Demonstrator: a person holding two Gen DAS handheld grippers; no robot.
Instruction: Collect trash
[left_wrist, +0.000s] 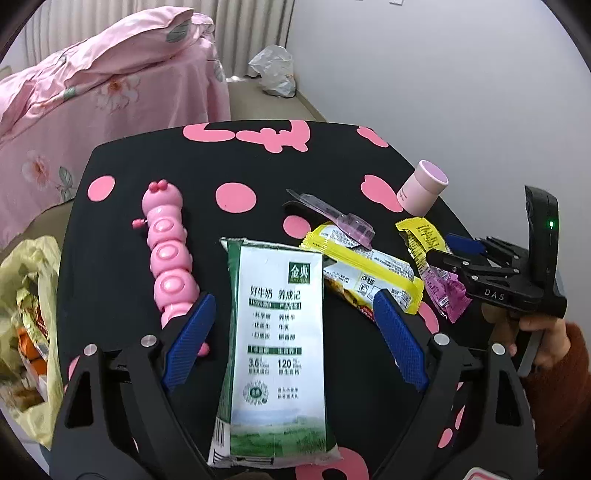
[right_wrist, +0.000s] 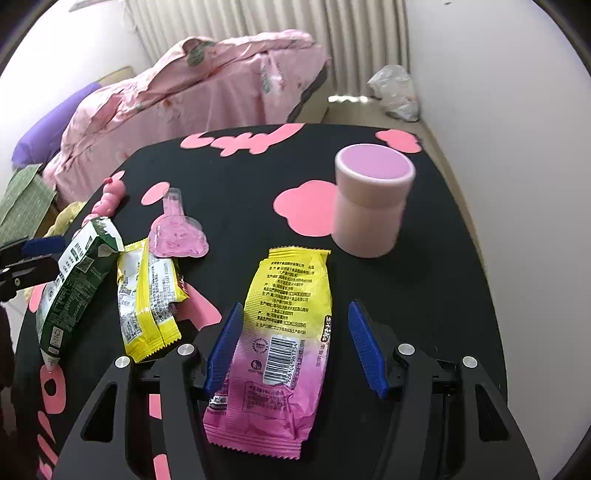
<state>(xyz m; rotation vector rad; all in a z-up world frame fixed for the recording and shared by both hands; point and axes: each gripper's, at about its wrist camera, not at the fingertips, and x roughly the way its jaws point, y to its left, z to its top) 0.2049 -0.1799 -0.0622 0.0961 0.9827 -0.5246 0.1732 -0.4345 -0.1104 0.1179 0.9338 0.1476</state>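
Bedroom corner: pink floral bedding (left_wrist: 103, 81) behind, pale wall to the right, and a round black table with pink cut-out shapes (left_wrist: 110, 229) carrying the litter.

Left wrist view. My left gripper (left_wrist: 295, 332) is spread wide, its blue ribbed pads on either side of a flattened green-and-white milk carton (left_wrist: 277, 325) lying flat on the table; neither pad touches it yet. Just left of the carton lies a pink plastic caterpillar toy (left_wrist: 166, 243), a keeper, not trash. Beyond the carton: a long yellow snack wrapper (left_wrist: 369, 266) with a clear purple-tinted blister shell (left_wrist: 340, 218) resting on its far end. A pink cylindrical tub (left_wrist: 423, 192) stands upright near the far right edge. Off the table's left side hangs a pale yellow plastic bag (left_wrist: 33, 314) already holding wrappers; I judge it to be the collection bag.

Right wrist view. My right gripper (right_wrist: 295, 347) is also open, pads straddling a yellow-and-pink foil snack packet (right_wrist: 280, 354) lying flat, barcode up. No contact that I can see.

Step in hand, as I judge it: both grippers lined up for a pick, nothing lifted. Next move calls for lowering until the pads reach table level, then closing on the thin edges. Flat film may slip or crumple, and the left gripper must stay clear of the toy.
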